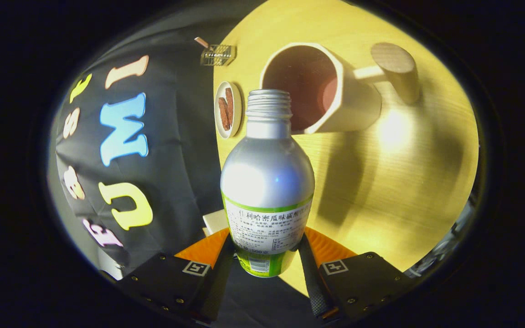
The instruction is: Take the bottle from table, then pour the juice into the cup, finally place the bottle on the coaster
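Observation:
My gripper (266, 255) is shut on a silver bottle (267, 182) with a white and green label, both fingers pressing on its lower body. The bottle is tipped over, and its open threaded mouth (269, 98) sits at the rim of a white cup (335, 95) with a dark red inside. The cup stands on the yellow wooden table (404, 182) and has a thick round wooden handle (394, 68). No liquid shows between the mouth and the cup.
A small round white dish (228, 109) with brown sticks lies beside the cup near the table's edge. A clear little box (218, 54) sits further along that edge. A pale flat piece (214, 221) peeks out just behind the bottle's label.

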A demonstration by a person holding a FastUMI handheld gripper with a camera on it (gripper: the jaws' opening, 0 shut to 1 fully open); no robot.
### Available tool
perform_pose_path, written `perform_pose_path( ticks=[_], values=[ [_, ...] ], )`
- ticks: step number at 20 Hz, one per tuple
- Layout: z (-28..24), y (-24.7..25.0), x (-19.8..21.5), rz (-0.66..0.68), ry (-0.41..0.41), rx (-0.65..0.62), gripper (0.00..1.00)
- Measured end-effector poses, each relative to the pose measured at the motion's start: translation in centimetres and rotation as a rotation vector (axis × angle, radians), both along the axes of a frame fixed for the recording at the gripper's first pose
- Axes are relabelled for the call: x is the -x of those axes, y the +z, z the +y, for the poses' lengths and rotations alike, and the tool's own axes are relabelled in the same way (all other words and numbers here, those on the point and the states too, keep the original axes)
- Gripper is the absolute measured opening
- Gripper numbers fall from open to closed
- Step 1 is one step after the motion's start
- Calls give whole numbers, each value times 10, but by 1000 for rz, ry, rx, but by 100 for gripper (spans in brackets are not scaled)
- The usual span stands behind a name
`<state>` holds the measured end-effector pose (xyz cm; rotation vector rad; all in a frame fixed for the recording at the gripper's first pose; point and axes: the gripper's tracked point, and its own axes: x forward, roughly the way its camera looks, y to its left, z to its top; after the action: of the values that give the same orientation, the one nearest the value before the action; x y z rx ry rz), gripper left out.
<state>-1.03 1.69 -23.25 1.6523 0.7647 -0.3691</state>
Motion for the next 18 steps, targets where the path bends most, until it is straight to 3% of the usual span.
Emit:
perform_pose_path(
  ticks=[18],
  values=[
    [-18, -42, 14, -41, 216, 612, 74]
  ],
)
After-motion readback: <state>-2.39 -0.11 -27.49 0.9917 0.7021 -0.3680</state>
